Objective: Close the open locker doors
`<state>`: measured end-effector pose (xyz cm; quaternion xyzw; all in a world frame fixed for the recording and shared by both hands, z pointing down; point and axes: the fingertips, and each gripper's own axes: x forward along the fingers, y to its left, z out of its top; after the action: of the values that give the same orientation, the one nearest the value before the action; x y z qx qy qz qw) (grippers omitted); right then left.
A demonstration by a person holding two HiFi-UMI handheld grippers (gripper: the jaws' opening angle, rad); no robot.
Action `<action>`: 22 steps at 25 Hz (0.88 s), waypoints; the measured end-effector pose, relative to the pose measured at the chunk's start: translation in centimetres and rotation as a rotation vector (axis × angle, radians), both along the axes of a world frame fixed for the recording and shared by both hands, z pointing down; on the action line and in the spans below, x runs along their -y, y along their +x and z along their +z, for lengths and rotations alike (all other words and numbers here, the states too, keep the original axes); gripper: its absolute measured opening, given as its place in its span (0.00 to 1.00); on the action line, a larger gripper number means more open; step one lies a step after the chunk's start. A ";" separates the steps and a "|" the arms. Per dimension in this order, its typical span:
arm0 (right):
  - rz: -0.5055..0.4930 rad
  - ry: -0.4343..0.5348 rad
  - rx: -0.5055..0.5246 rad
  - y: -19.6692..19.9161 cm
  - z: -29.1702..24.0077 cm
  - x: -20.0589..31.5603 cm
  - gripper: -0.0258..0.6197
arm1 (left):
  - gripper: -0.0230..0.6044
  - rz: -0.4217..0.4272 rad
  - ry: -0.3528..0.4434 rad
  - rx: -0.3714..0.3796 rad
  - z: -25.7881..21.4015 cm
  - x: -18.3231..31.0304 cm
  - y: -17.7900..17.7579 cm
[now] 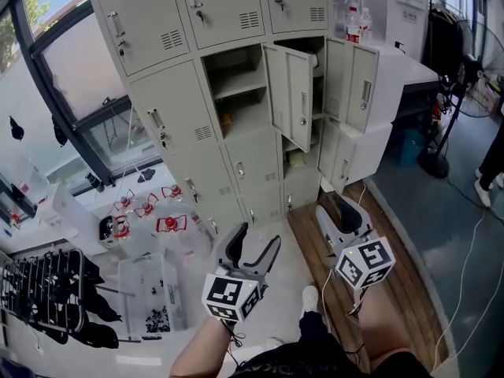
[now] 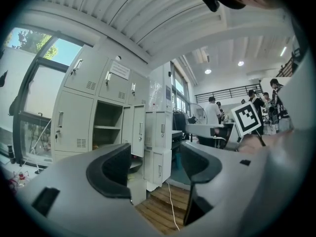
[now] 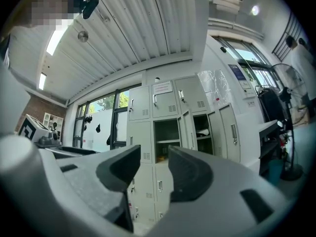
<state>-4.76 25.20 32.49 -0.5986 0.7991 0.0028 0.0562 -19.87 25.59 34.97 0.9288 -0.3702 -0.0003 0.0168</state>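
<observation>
left gripper (image 1: 258,237) and right gripper (image 1: 340,211) point level at the far open locker doors (image 1: 290,97); jaws apart, empty, probably ready for pushing

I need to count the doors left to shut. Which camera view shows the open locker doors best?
The head view: it looks down on the open locker doors, swung out, large and unblocked. The left gripper view shows them small, from the side; the right gripper view shows them small and distant.
</observation>
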 end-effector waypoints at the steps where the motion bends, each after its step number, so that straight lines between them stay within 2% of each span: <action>1: 0.001 0.001 0.006 0.5 0.0 0.6 0.29 | 0.52 -0.001 0.001 0.003 0.0 0.5 0.3; 12: 0.001 0.005 0.042 7.0 0.3 10.7 0.29 | 0.52 -0.001 -0.001 0.025 0.1 10.2 6.6; 22: -0.016 0.012 0.017 12.9 -0.9 20.9 0.29 | 0.52 -0.004 -0.001 0.002 -0.7 20.4 13.0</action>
<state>8.18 4.34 31.56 -0.5918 0.8033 0.0018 0.0666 -6.91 5.16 34.27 0.9281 -0.3720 0.0009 0.0169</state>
